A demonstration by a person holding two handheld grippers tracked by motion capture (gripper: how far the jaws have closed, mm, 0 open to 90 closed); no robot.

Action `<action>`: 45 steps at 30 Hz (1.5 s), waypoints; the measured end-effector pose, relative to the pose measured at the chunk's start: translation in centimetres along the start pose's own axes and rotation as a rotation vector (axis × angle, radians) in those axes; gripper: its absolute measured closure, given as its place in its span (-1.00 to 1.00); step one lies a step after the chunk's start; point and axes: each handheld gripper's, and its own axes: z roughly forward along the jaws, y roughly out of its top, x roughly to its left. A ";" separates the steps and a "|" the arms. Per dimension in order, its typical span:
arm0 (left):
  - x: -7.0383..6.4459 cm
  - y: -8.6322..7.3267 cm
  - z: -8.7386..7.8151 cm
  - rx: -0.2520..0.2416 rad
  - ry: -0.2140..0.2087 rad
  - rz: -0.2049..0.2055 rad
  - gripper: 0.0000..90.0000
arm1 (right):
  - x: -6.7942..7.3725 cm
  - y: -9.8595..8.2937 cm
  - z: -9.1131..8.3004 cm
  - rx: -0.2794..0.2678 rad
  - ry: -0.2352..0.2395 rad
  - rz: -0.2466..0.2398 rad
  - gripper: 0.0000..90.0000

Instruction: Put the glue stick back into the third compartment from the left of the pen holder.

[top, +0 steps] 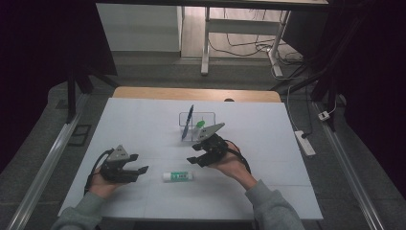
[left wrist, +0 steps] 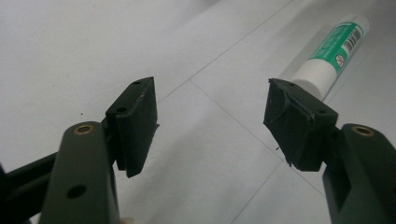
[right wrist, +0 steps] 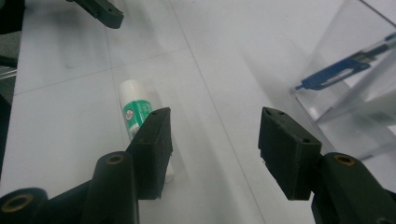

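Right gripper [top: 197, 154] hovers low over the white table [top: 143, 120], jaws wide apart, nothing between them. Left gripper [top: 139, 164] same: spread wide and empty, held just above the surface at the near left.

Glue stick [top: 180, 177], white tube with green label, lies flat on the table between the two grippers, toward the near edge. Long axis runs left-right across the table, 9 to 3 o'clock in the high view. From the right gripper it sits at about 7 o'clock, near; from the left gripper at about 4 o'clock, also near. Left jaw tips look a little closer to the tube's end, though it's roughly even.

Clear plastic holder [top: 210, 117] stands beyond the right gripper at 12 o'clock, a blue pen [top: 187, 122] leaning upright in it, plus something green-capped beside it.

Right gripper view has the glue stick [right wrist: 134, 109] partly behind its own left jaw, pointing away along the table, and the blue pen [right wrist: 343, 67] through the holder wall. Left gripper view gives the glue stick [left wrist: 334, 49] past its right jaw tip, barcode readable as a barcode. Likely next: a grab across the tube's short width.
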 end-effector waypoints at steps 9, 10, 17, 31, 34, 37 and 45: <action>0.0 0.0 0.0 -0.002 0.000 0.000 -0.24 | 0.7 0.6 1.3 0.035 0.028 -0.016 -0.04; 0.0 0.0 0.0 -0.002 0.000 0.000 -0.24 | 0.7 0.6 1.3 0.041 0.031 -0.021 -0.04; 0.0 0.0 -0.1 -0.002 0.000 -0.001 -0.24 | 1.0 0.8 2.0 0.054 0.049 -0.032 -0.04; 0.0 -0.1 -0.1 0.000 0.003 -0.001 -0.24 | 2.2 1.5 4.0 0.109 0.106 -0.057 -0.13; 0.0 -0.1 -0.1 0.001 0.003 -0.001 -0.24 | 2.7 1.9 4.7 0.123 0.127 -0.077 -0.16; 0.0 -0.1 -0.1 0.002 0.004 0.002 -0.24 | 3.2 2.3 5.4 0.136 0.137 -0.091 -0.18; 0.0 -0.1 0.0 0.004 0.001 0.003 -0.24 | 4.2 2.9 7.3 0.194 0.148 -0.128 -0.24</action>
